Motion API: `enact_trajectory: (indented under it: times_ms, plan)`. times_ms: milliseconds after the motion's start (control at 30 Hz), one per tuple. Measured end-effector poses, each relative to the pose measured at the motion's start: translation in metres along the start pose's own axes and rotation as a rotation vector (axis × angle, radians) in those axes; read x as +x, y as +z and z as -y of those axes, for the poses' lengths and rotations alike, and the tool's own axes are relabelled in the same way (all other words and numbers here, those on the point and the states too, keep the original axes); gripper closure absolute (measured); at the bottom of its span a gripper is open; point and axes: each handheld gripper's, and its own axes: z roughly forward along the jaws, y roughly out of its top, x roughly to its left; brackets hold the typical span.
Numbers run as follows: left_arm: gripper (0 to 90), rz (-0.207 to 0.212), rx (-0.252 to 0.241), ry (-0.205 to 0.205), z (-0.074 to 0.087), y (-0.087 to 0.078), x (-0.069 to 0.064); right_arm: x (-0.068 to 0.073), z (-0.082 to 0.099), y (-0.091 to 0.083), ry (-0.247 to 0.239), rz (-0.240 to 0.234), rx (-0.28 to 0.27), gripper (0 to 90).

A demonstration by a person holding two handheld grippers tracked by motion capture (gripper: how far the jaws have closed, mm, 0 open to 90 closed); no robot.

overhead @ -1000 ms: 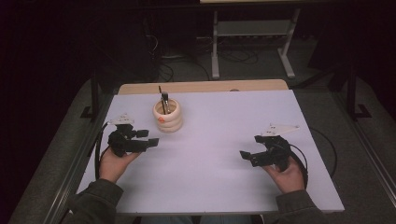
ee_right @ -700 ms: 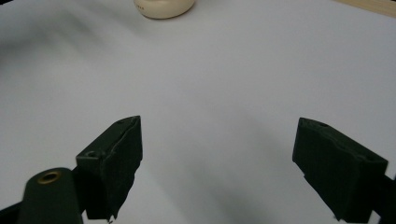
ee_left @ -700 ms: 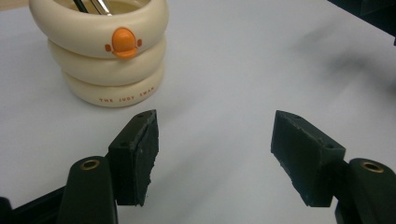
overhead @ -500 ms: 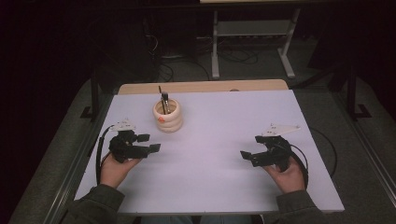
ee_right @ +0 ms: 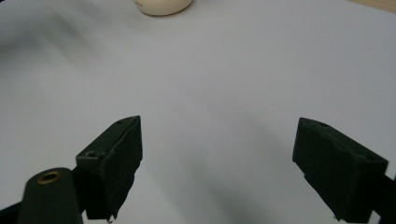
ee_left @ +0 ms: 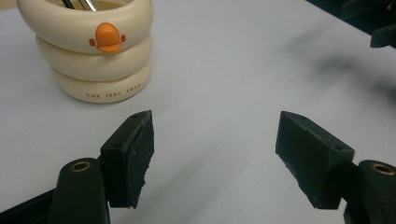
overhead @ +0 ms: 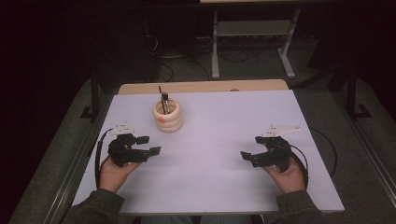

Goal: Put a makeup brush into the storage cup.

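Holder [overhead: 168, 116] near table [overhead: 233, 121] far-left corner, upright; contents [overhead: 164, 99] indistinct. Left gripper [overhead: 149, 145] jaws just widening, empty; right gripper [overhead: 247, 157] released.

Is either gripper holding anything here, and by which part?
Nothing is held. The left gripper, its jaws just opening, and the right gripper stand open over bare table.

Left gripper [overhead: 147, 145] jaws wider, nothing between.
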Motion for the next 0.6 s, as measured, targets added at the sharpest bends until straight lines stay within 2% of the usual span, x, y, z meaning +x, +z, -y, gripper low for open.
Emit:
enact_trajectory:
  times_ms: [67,300,600]
  plan:
    - [26.9,-0.005,0.008,0.014,0.002,0.001,0.0,0.0,0.0,0.0,-0.001,0.0,0.002,14.9]
    - [26.0,-0.001,0.0,-0.016,0.012,0.002,0.001,0.0,0.002,0.0,-0.01,0.007,-0.008,14.9]
    - [25.6,-0.012,-0.016,-0.008,0.022,-0.002,-0.003,0.0,0.005,0.002,0.0,0.005,0.002,14.6]
